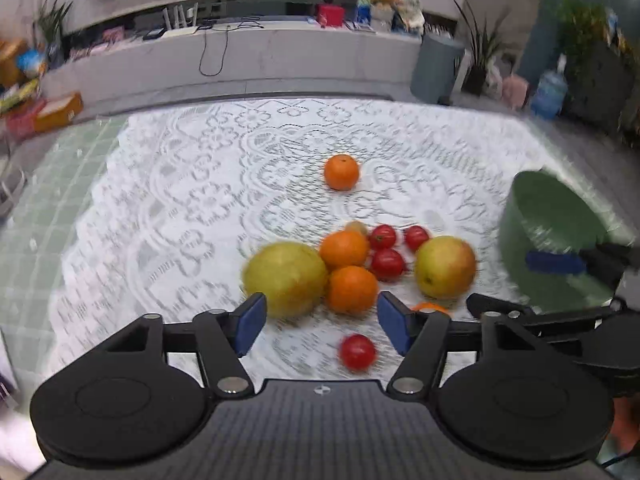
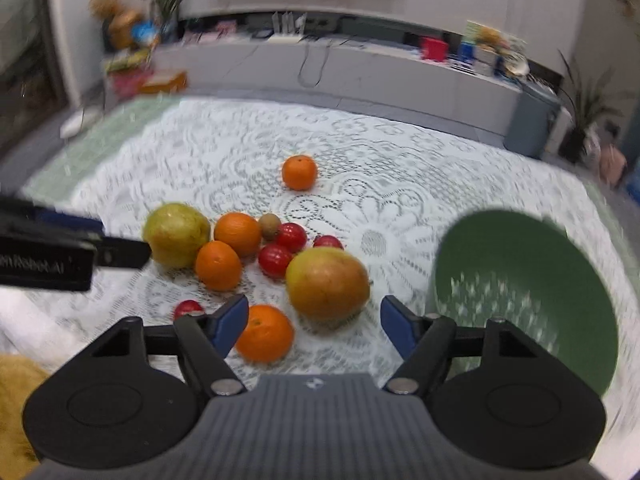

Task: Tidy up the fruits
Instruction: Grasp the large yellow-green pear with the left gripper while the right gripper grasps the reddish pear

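Note:
A pile of fruit lies on the lace tablecloth [image 1: 192,200]: a yellow-green pear [image 1: 285,278], a red-yellow apple [image 1: 445,266], oranges [image 1: 344,249], several red tomatoes [image 1: 387,264] and a small brown kiwi [image 2: 269,225]. One orange [image 1: 341,172] lies apart, farther back. One tomato [image 1: 357,352] lies between the open fingers of my left gripper [image 1: 322,320], which is empty just in front of the pile. My right gripper [image 2: 314,322] is open and empty, just short of the apple [image 2: 327,283] and an orange [image 2: 265,333]. A green bowl [image 2: 524,292] stands to its right.
The table's far edge runs in front of a long grey TV bench [image 1: 240,56]. A green checked cloth [image 1: 36,216] shows at the table's left. A grey bin [image 1: 436,66] and plants stand on the floor beyond. Both views are motion-blurred.

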A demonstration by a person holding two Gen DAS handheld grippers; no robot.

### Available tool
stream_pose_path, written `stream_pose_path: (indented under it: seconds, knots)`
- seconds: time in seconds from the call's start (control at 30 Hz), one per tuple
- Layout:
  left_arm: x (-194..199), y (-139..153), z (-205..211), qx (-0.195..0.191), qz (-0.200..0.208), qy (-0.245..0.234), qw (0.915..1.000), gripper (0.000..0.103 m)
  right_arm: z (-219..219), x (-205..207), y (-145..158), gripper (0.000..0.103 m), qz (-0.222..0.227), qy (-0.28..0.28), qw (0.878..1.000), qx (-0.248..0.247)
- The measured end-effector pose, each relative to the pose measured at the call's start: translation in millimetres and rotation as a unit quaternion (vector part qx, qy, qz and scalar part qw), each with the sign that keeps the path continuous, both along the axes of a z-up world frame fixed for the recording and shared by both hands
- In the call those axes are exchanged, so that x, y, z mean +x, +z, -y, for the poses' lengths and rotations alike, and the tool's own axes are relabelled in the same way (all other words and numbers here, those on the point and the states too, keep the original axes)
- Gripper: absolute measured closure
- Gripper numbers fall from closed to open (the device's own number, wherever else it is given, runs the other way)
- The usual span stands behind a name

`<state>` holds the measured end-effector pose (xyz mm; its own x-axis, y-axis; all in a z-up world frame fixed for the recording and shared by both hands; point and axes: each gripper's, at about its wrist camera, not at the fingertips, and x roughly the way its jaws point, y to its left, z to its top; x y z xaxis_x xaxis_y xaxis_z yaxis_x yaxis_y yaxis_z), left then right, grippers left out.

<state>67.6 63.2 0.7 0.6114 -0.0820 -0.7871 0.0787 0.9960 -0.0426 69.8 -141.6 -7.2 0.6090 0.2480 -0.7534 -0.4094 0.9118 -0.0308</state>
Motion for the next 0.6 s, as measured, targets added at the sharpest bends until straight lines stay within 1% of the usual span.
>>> stream_pose_path:
  seconds: [0.07,0.17,0.23,0.3,0.37,0.43,0.6]
  knots:
    - [11,-4,0,0.022,-0.013,-0.012,0.9996,0.023,-12,14,-4,0.033,-0.004,0.027,0.999,-0.037]
    - [23,-15,-7,0.027,-0.023,-0.013,0.9993,0.019,-16,31,-13,0.033,-0.019,0.033,0.998,-0.040]
    - [28,-24,-13,0.024,-0.028,-0.009,0.9993,0.018,-16,37,-20,0.033,-0.021,0.039,0.998,-0.034]
    - [33,-35,-17,0.020,-0.034,-0.011,0.9992,0.017,-18,42,-28,0.032,-0.021,0.045,0.998,-0.038]
    - [36,-42,-19,0.018,-0.031,-0.013,0.9993,0.017,-21,46,-34,0.032,-0.027,0.047,0.998,-0.043]
    - [40,-46,-21,0.014,-0.027,-0.017,0.9994,0.017,-22,49,-39,0.031,-0.035,0.051,0.997,-0.038]
    - [50,-55,-27,-0.013,-0.028,-0.020,0.9993,0.016,-25,54,-43,0.030,-0.023,0.049,0.998,-0.042]
